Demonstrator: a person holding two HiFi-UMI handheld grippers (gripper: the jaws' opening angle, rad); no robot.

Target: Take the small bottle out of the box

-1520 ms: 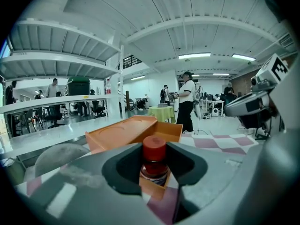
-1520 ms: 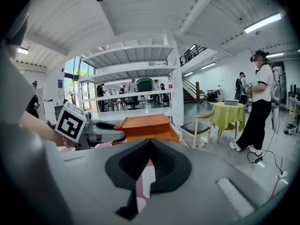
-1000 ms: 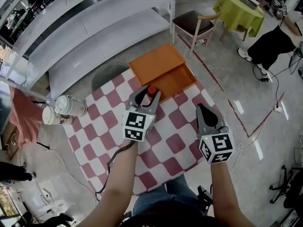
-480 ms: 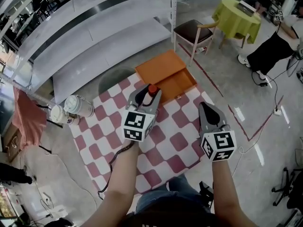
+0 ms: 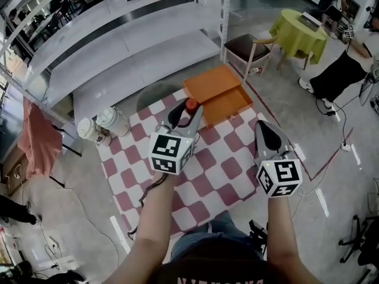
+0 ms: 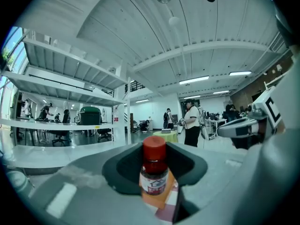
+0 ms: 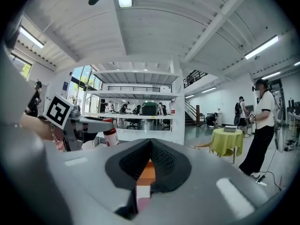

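Note:
The small bottle [image 5: 191, 105], with a red cap and a white label, is held upright in the air by my left gripper [image 5: 187, 112], which is shut on it. In the left gripper view the bottle [image 6: 154, 172] stands between the dark pads. It hangs just in front of the orange box [image 5: 232, 107], whose open tray lies on the checkered cloth [image 5: 219, 170] with its lid [image 5: 208, 81] folded back. My right gripper [image 5: 263, 125] is raised to the right of the box, shut, with nothing in it. Its jaw tips [image 7: 150, 146] meet in the right gripper view, where the bottle [image 7: 110, 136] shows at the left.
Two white lidded cups [image 5: 112, 121] stand off the cloth's left corner. A wooden chair [image 5: 251, 43] and a green-covered round table [image 5: 301, 29] are beyond the box. Long grey shelves [image 5: 118, 46] run along the back. A person [image 5: 337, 73] stands at the right. A cable [image 5: 311, 179] lies on the floor.
Both grippers have risen, the left one carrying the bottle up with it. The box and cloth look farther below and have shifted right in the head view.

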